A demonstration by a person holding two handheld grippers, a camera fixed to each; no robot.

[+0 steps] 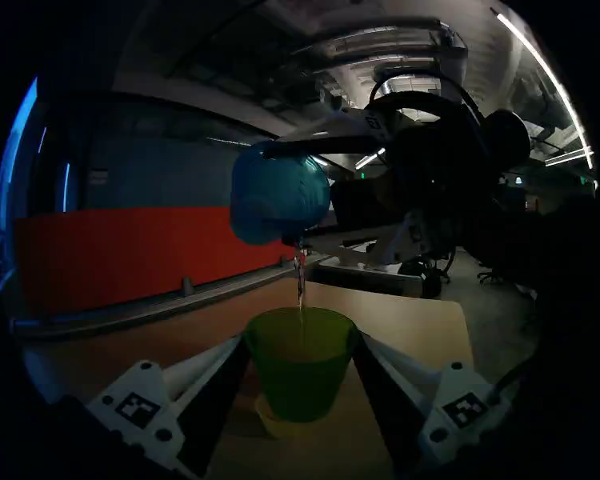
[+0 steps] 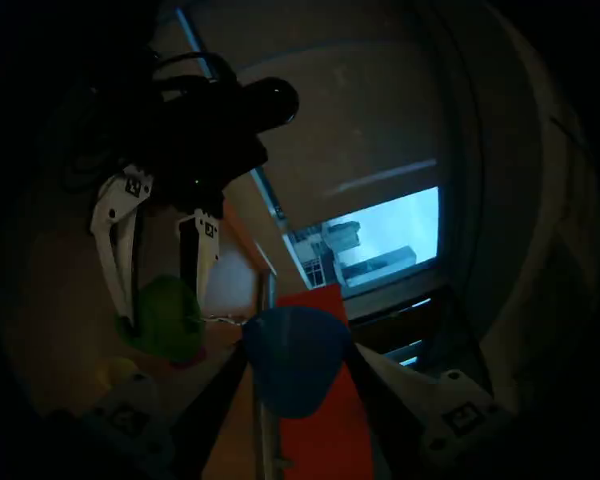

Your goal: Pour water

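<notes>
Water (image 1: 300, 280) falls in a thin stream from the lip of the blue cup (image 1: 278, 196) into the open mouth of the green cup (image 1: 300, 376) directly below.

Left gripper (image 1: 300, 348): both fingers press the sides of the green cup, one on each side, and the cup stands upright between them. It is above the pale wooden table (image 1: 412, 320); whether its base rests on the surface cannot be told. A pale yellow object (image 1: 268, 420) lies just beside the cup's base.

Right gripper (image 1: 288, 192): its two fingers clamp the blue cup from opposite sides. The cup is tipped steeply, mouth down toward the green cup, above it and not touching it. The right gripper view shows the same grip from behind, with the left gripper and the green cup farther off at the lower left.

Surroundings: lighting is dim. A red wall panel (image 1: 140, 248) runs behind the table, and a bright window (image 2: 380, 232) appears in the right gripper view.
</notes>
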